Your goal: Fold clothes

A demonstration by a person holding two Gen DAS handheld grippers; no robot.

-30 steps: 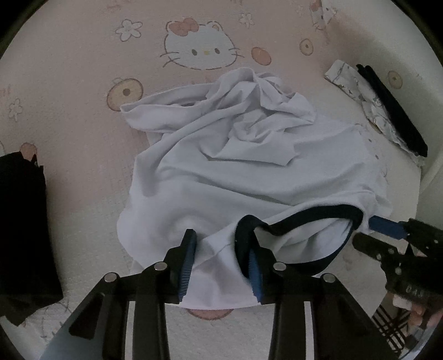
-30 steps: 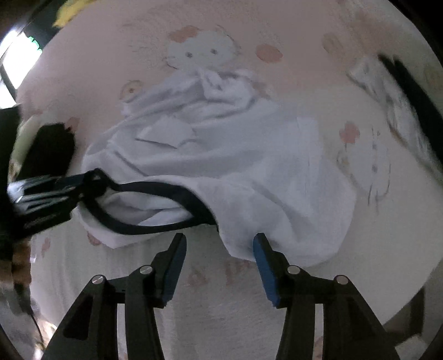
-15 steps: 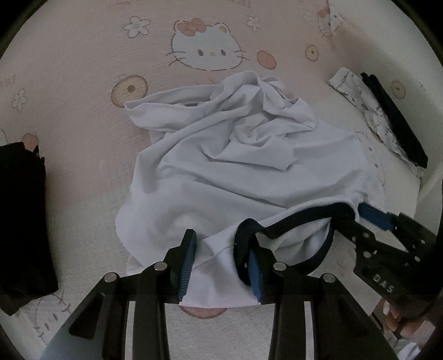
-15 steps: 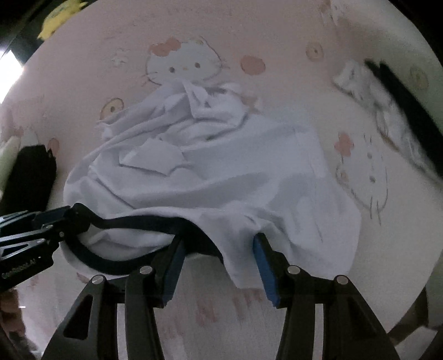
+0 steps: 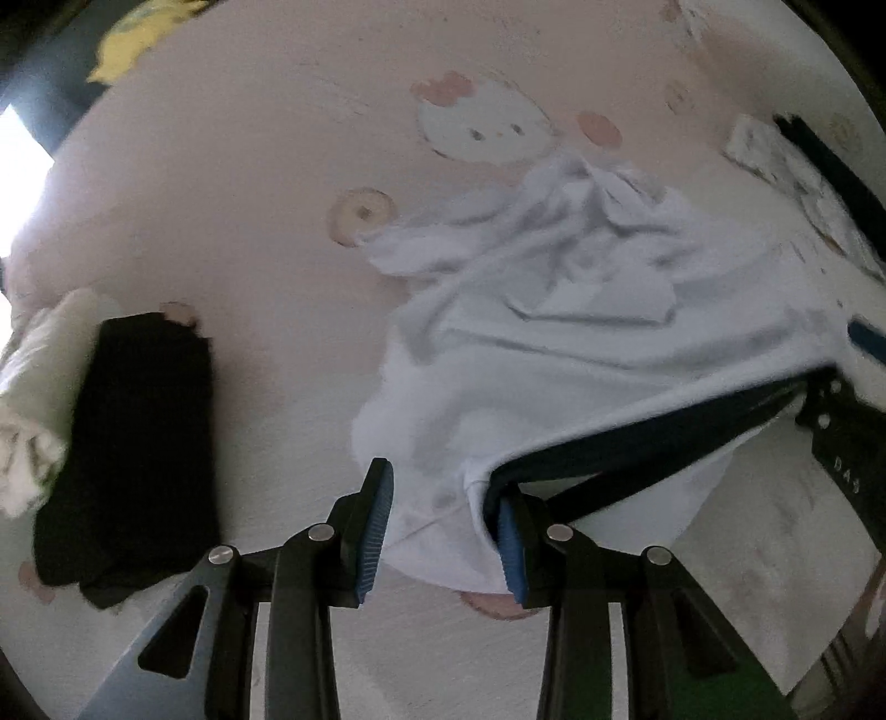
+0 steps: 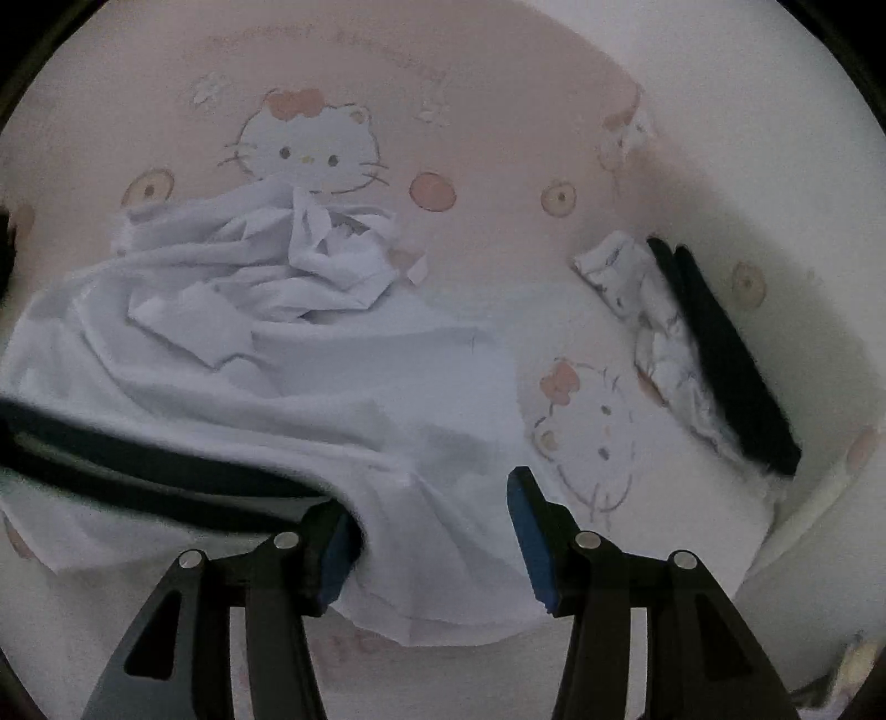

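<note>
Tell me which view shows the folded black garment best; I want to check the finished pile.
Left wrist view: the folded black garment lies whole, left of the white shirt. Right wrist view catches only a dark sliver at its left edge.

**Hidden, cut off and blurred parts**

Left wrist view blurred all over by motion; print on the pink bedsheet [image 5: 266, 183] smeared, small figures on it not readable. Right gripper [image 5: 847, 421] cut off by the right edge, only a blue pad and part of the black body visible, jaws not possible to judge there. Yellow object [image 5: 138, 33] at the top edge cropped, kind unclear. Pale cloth [image 5: 33, 399] cut off at the left edge behind the black garment [image 5: 133, 443].

In the right wrist view, dark collar band [image 6: 144, 459] of the white shirt [image 6: 343, 382] running out of the left edge, blurred. Underside of the shirt hidden. Patterned cloth [image 6: 637, 299] partly covered by a black item [image 6: 720, 354], pattern too small to tell.
</note>
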